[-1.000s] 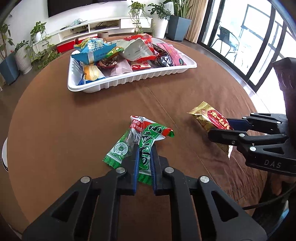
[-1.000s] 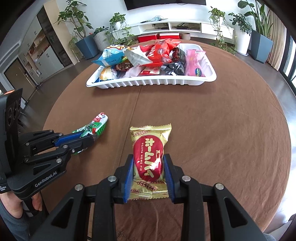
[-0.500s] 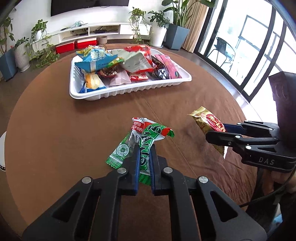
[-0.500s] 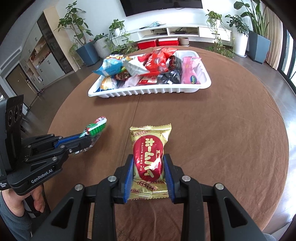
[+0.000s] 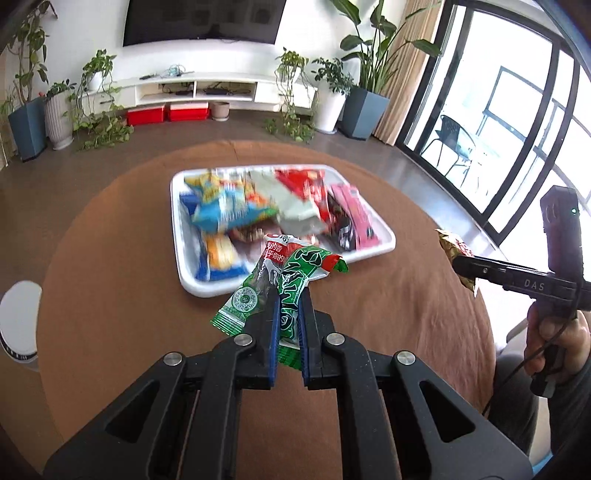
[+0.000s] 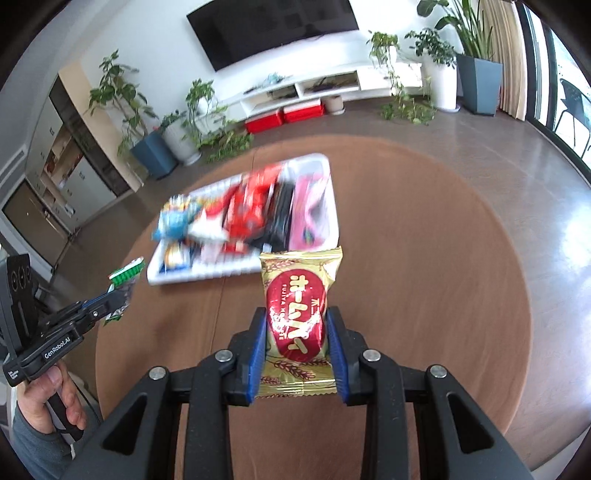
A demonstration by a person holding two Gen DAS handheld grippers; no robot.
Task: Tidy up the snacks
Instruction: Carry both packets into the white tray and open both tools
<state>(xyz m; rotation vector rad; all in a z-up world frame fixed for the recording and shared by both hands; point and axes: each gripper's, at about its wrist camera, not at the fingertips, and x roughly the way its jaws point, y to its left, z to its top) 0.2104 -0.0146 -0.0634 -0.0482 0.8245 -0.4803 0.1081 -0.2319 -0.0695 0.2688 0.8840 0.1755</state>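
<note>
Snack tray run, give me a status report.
Left gripper shut on green packets. Right gripper shut on gold pie pack. White tray ahead, already crowded; path clear.

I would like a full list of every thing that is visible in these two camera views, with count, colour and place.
green snack packets: two, green with red and white, clamped in the left gripper, off the table
gold snack packet: one, gold with a red oval, clamped in the right gripper, off the table
tray: one, white, on the far half of the table, full of blurred mixed snack bags
table: one, round, brown
television: one, black, on the far wall
shelf unit: one, white, under the television
red boxes: two, on the floor below the shelf
potted plants: several, along the wall
left gripper: one, black with blue pads
right gripper: one, black with blue pads
hands: two, each on a gripper handle
</note>
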